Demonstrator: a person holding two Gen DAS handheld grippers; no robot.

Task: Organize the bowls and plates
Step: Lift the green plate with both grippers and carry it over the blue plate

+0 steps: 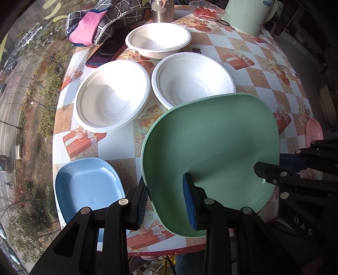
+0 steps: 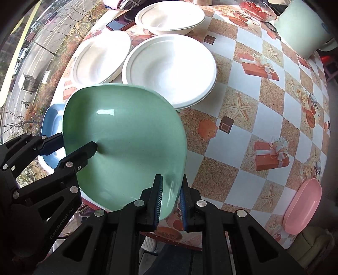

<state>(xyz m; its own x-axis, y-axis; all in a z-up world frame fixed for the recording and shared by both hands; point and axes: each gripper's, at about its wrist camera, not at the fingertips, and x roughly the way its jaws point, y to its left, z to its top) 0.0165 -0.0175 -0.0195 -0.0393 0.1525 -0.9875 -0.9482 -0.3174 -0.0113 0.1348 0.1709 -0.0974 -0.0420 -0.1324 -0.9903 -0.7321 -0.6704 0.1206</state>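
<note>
"GenRobot.AI" lettering on left gripper (image 2: 84,148) body.

Green plate (image 1: 209,148) hiding near rim of right white bowl (image 1: 193,78), blue plate (image 2: 50,124) mostly behind green plate in right wrist view, pink plate (image 1: 314,132) cut by gripper parts, far glass bowl (image 1: 207,9) cropped at top edge, contents too blurred to ID.
</note>
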